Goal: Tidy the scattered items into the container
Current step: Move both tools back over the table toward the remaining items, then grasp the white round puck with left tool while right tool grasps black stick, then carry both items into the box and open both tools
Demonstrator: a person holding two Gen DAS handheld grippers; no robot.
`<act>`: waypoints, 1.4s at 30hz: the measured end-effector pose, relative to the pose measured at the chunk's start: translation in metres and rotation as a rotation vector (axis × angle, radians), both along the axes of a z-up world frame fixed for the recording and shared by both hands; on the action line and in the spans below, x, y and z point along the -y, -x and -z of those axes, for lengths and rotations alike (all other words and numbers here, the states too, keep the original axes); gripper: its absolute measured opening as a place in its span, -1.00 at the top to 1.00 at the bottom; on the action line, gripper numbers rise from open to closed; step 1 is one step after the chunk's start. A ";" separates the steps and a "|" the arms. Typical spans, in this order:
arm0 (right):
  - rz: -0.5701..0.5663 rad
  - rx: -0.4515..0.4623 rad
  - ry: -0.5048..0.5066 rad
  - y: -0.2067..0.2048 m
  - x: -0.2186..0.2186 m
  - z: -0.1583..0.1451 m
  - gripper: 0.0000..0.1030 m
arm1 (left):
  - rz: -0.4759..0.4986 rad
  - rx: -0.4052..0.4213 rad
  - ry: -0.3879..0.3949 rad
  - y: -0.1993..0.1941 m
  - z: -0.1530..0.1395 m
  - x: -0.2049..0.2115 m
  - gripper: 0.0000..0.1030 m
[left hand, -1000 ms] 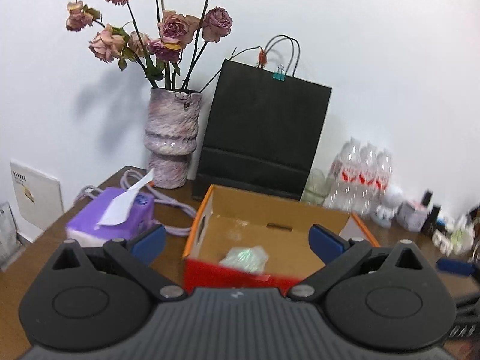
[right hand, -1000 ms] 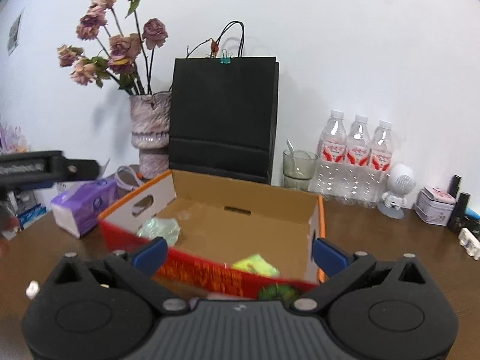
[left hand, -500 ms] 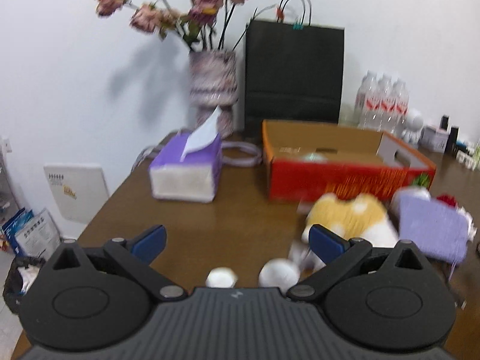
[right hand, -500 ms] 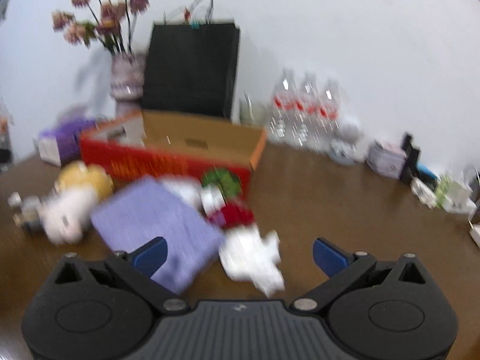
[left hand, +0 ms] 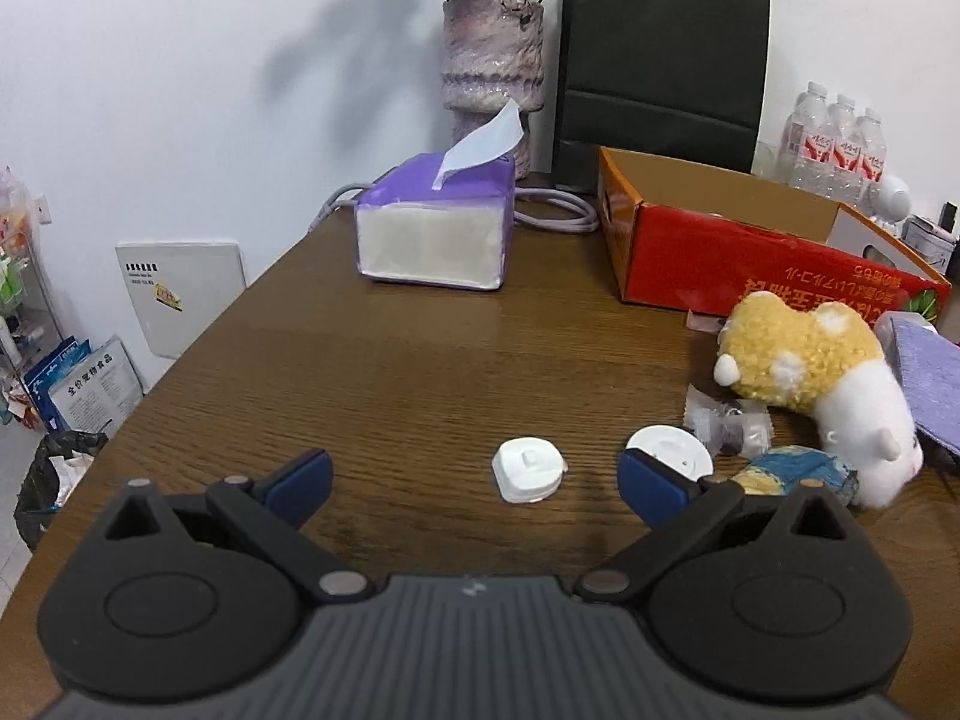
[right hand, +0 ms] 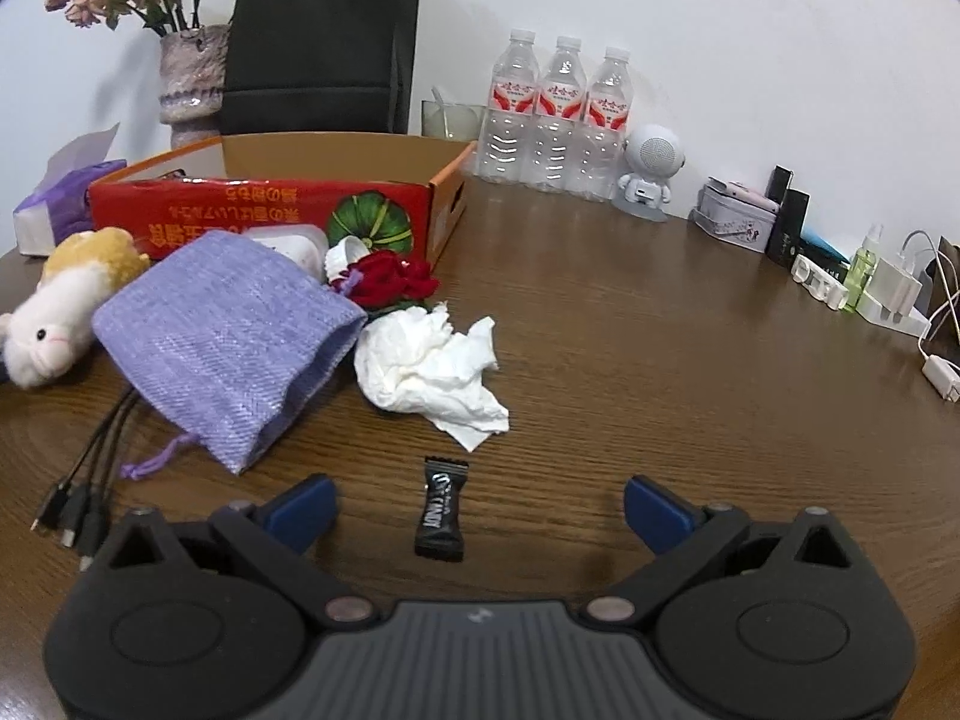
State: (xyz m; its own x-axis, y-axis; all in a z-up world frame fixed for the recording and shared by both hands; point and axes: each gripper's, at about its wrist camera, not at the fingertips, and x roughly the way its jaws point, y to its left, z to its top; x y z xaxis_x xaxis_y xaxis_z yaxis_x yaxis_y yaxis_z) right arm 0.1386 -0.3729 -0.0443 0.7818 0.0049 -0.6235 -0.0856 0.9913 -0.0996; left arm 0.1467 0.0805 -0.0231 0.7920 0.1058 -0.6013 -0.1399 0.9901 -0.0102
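Observation:
The red and orange cardboard box (left hand: 750,258) stands open on the wooden table; it also shows in the right wrist view (right hand: 264,204). My left gripper (left hand: 474,480) is open and empty, low over the table, with a white plastic cap (left hand: 529,470) between its fingers and a white disc (left hand: 669,449) by the right finger. A yellow and white plush toy (left hand: 822,384) lies to the right. My right gripper (right hand: 480,507) is open and empty, with a black candy wrapper (right hand: 443,510) between its fingers. Ahead lie a crumpled white tissue (right hand: 429,366), a purple pouch (right hand: 234,336) and a red flower (right hand: 393,282).
A purple tissue box (left hand: 438,234), a vase (left hand: 492,60) and a black paper bag (left hand: 660,54) stand behind. Water bottles (right hand: 558,120), a small robot figure (right hand: 651,177), a tin (right hand: 735,222) and chargers (right hand: 888,294) line the back right. Black cables (right hand: 84,498) lie at left.
Both grippers have pulled back from over the box and dropped low near the table's front. The scattered items have come into view. Both stay open.

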 end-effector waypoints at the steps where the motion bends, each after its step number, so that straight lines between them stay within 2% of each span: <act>1: 0.001 0.002 -0.005 -0.001 0.000 0.000 -0.75 | 0.002 0.001 -0.001 -0.002 0.001 0.000 -0.98; 2: 0.003 0.002 -0.012 -0.002 0.000 0.000 -0.70 | 0.007 0.001 -0.002 -0.003 0.002 0.000 -0.92; 3: 0.005 0.001 -0.018 -0.003 0.000 -0.001 -0.56 | 0.012 0.001 -0.005 -0.006 0.002 0.001 -0.88; 4: 0.005 0.001 -0.026 -0.004 0.000 -0.002 -0.31 | 0.016 0.002 -0.008 -0.008 0.003 0.002 -0.80; 5: 0.002 0.000 -0.039 -0.004 0.000 -0.002 -0.15 | 0.023 0.002 -0.010 -0.009 0.003 0.003 -0.72; 6: -0.002 -0.004 -0.059 -0.004 0.001 -0.003 0.15 | 0.028 -0.001 -0.013 -0.011 0.004 0.004 -0.63; 7: -0.007 -0.010 -0.080 -0.003 0.001 -0.004 0.35 | 0.030 -0.007 -0.017 -0.013 0.005 0.005 -0.58; 9: -0.018 -0.011 -0.097 -0.001 0.001 -0.004 0.53 | 0.031 -0.023 -0.026 -0.016 0.008 0.008 -0.17; 10: -0.024 -0.008 -0.094 0.001 0.000 -0.003 0.67 | 0.036 -0.019 -0.024 -0.016 0.009 0.009 -0.04; 11: -0.032 -0.005 -0.095 0.002 -0.001 -0.003 0.74 | 0.042 -0.018 -0.023 -0.015 0.008 0.010 0.37; 12: -0.037 -0.001 -0.093 0.003 -0.002 -0.003 0.74 | 0.046 -0.019 -0.026 -0.015 0.006 0.012 0.46; 18: -0.048 0.018 -0.096 0.007 -0.005 -0.002 0.76 | 0.060 -0.003 -0.029 -0.011 0.007 0.019 0.46; 30: -0.060 0.038 -0.104 0.008 -0.006 -0.008 0.76 | 0.079 0.046 0.034 -0.003 -0.007 0.019 0.46; 36: -0.076 0.099 -0.103 0.010 -0.010 -0.024 0.76 | 0.126 0.102 0.047 -0.003 -0.027 0.031 0.46; 42: -0.137 0.173 -0.114 -0.008 -0.031 -0.055 0.76 | 0.201 0.187 0.103 -0.027 -0.058 0.061 0.46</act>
